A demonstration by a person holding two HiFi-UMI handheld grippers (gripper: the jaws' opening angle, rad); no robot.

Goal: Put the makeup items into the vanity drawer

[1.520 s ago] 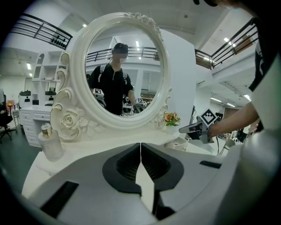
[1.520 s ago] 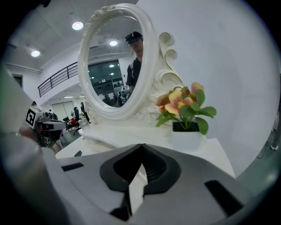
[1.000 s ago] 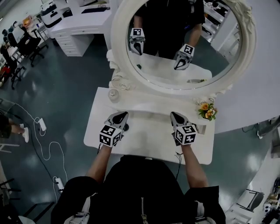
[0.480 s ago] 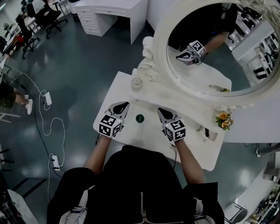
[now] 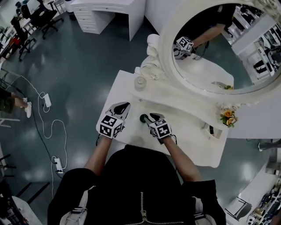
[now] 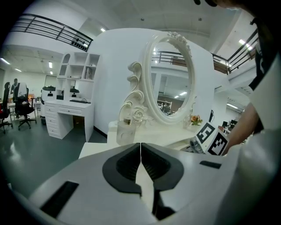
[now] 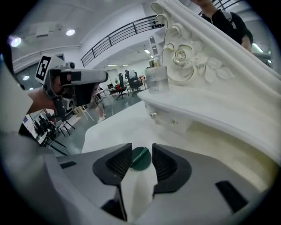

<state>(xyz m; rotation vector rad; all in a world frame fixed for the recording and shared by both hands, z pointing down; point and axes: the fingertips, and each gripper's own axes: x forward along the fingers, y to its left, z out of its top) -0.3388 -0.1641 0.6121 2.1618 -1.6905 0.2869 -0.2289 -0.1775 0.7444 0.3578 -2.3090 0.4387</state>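
Pick-up step: right gripper [image 5: 149, 117], jaws just opened, straddles green compact [image 7: 140, 158], ungripped; next, close. Left gripper [image 5: 122, 107] jaws together, empty

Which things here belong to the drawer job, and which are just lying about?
Job: green compact, drawer; perhaps the bottle and small case.
Lying about: flowers, mirror, floor cable, far desk.
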